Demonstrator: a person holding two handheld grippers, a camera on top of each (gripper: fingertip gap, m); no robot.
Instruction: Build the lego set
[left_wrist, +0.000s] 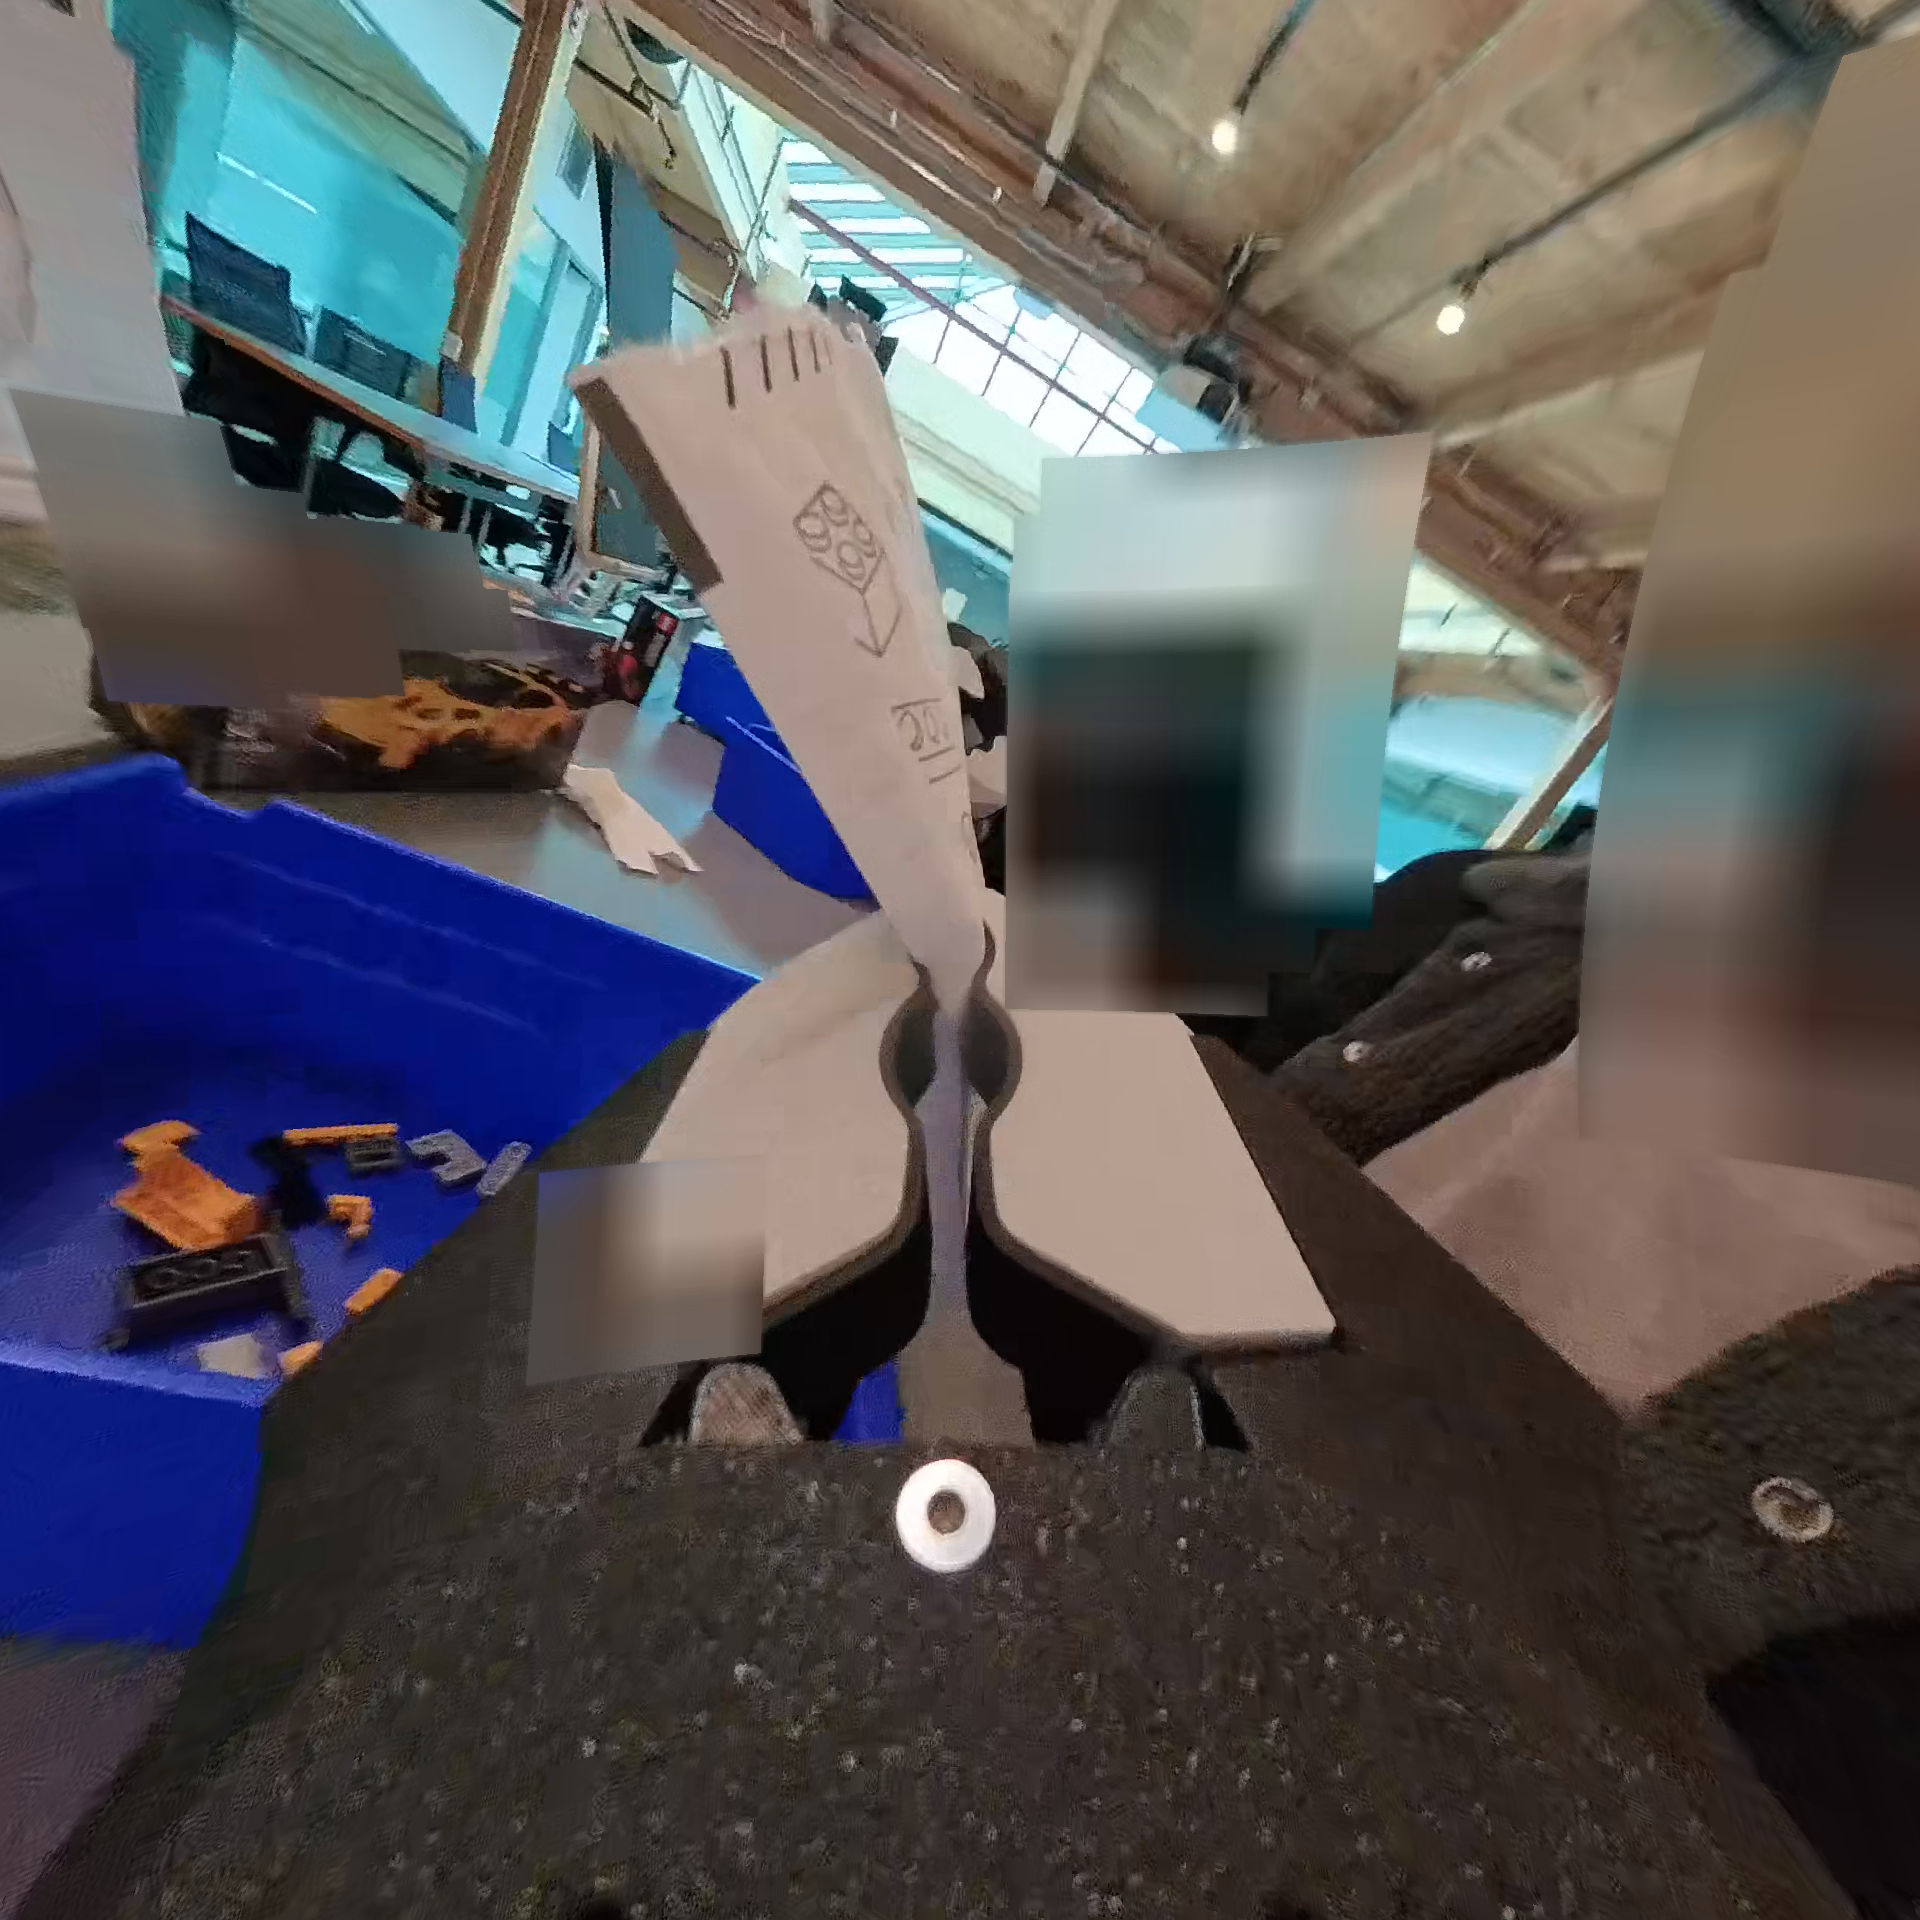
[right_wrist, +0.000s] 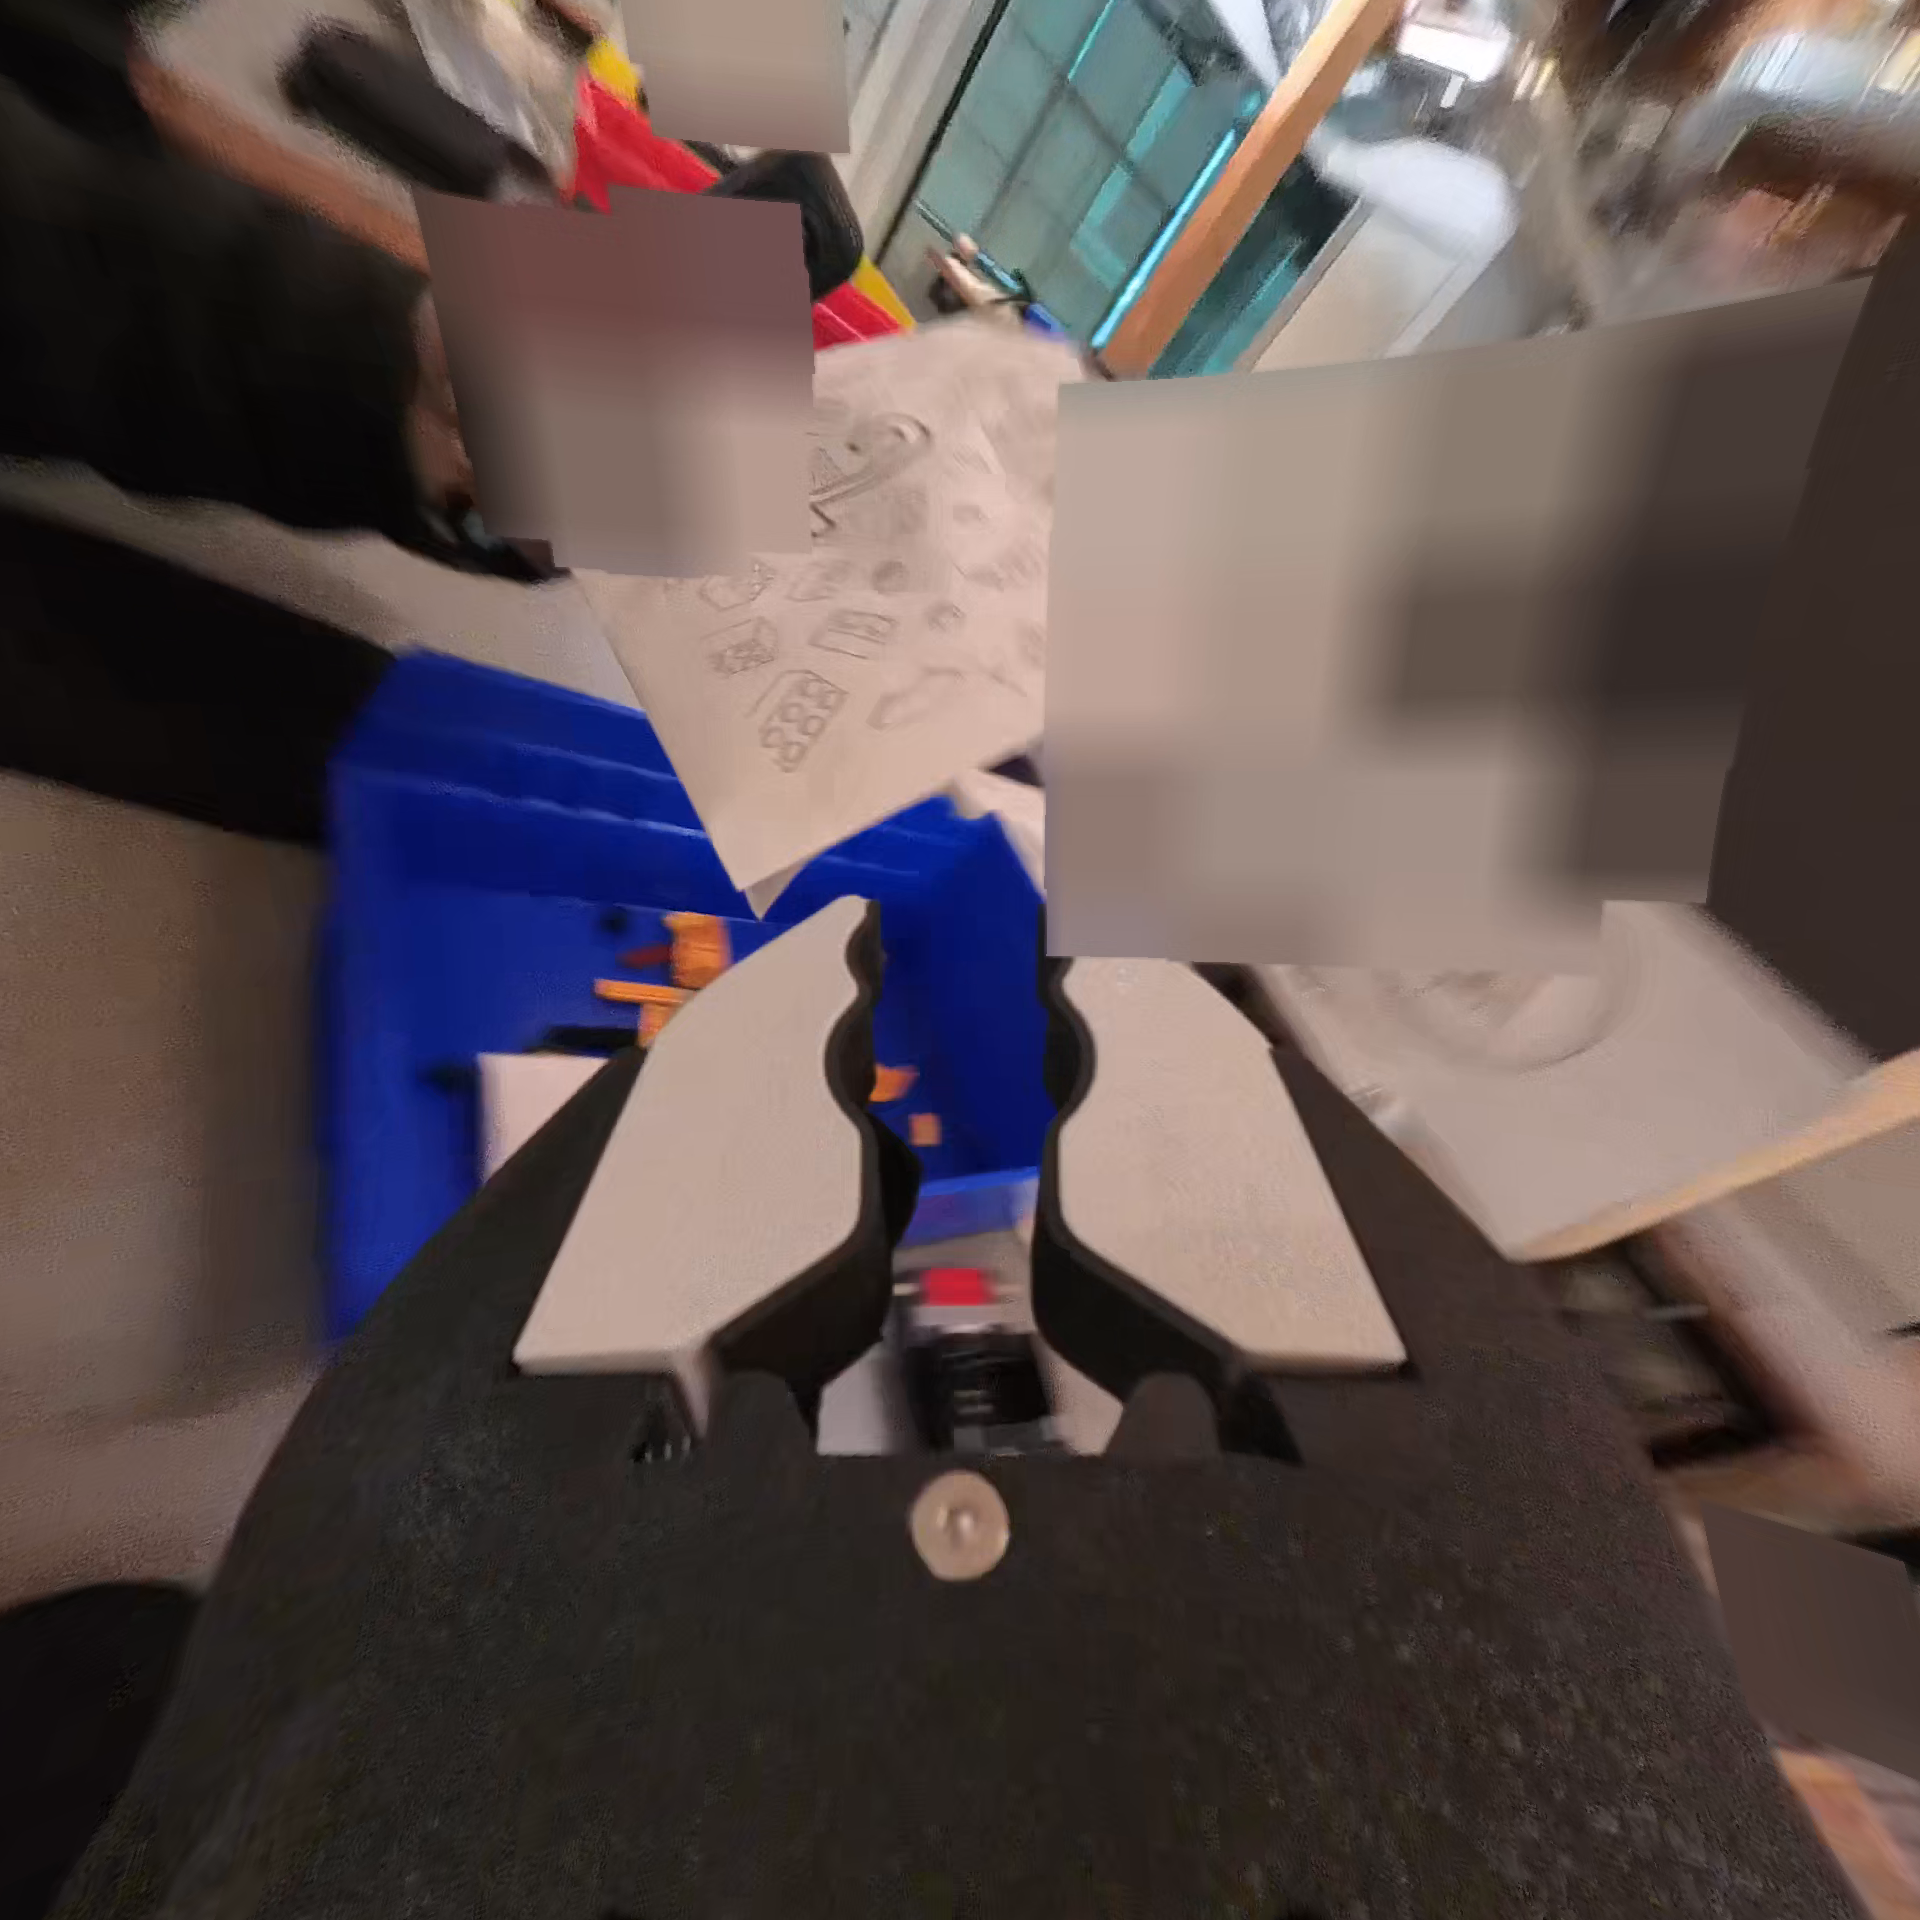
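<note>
Left wrist view: the left gripper (left_wrist: 948, 997) pinches a thin paper parts bag (left_wrist: 821, 582) at frame centre. Loose orange and grey lego pieces (left_wrist: 249, 1226) lie unassembled in the glossy blue bin (left_wrist: 436, 935) at lower left, so building seems barely begun.

Right wrist view: the right gripper (right_wrist: 961, 956) gapes empty over that bin, blurred.

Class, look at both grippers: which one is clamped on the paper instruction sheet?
The left gripper: its jaws are shut on the instruction sheet. The right gripper is open, holding nothing.
</note>
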